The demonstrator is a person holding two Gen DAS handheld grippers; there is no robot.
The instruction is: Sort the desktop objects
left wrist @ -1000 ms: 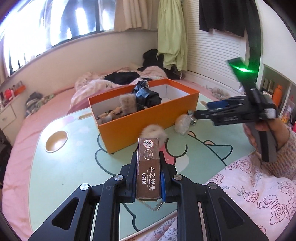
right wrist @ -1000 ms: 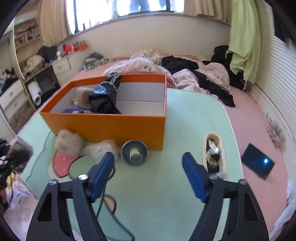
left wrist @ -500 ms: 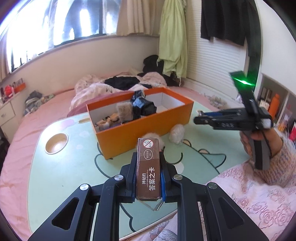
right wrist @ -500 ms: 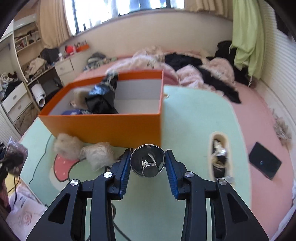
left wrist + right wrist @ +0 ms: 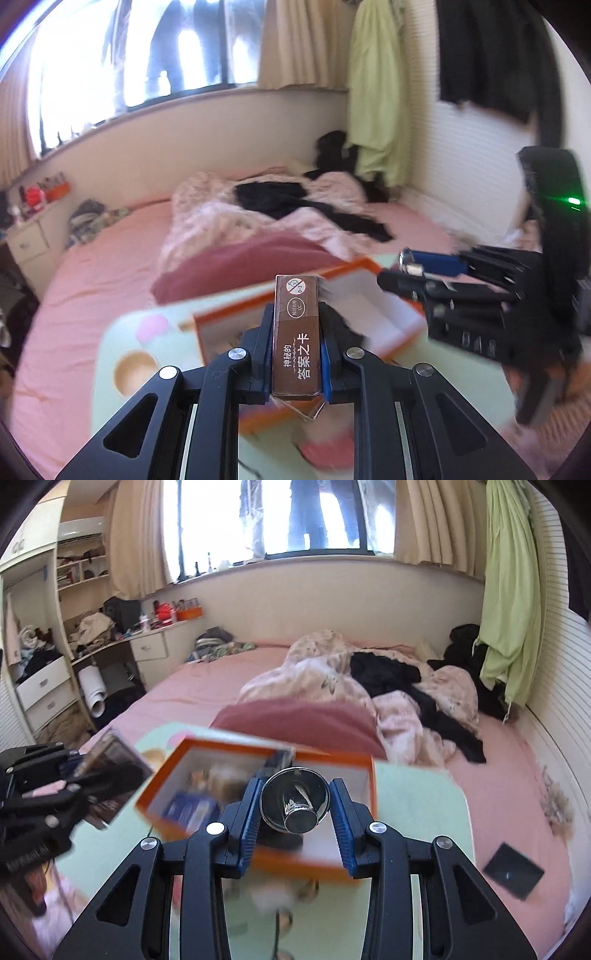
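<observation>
A brown card box (image 5: 296, 334) printed with white characters is pinched upright between the blue pads of the left gripper (image 5: 295, 347), its top end pointing away from the camera. A shiny metal funnel-shaped cup (image 5: 294, 799) is clamped between the ribbed blue pads of the right gripper (image 5: 295, 825), its wide mouth turned toward the lens. Both held things are seen above the orange box (image 5: 192, 805), which is set on the pale green counter (image 5: 417, 797); the box and counter are blurred. Inside the orange box a blue item (image 5: 190, 806) and some fuzzy things can be made out, but not identified. In the left wrist view the right gripper is seen at the right edge, with a green light (image 5: 572, 201) on its body. Beyond the counter a pink bed (image 5: 192, 690) with crumpled bedding (image 5: 332, 679) and black clothing (image 5: 391, 672) is seen.
</observation>
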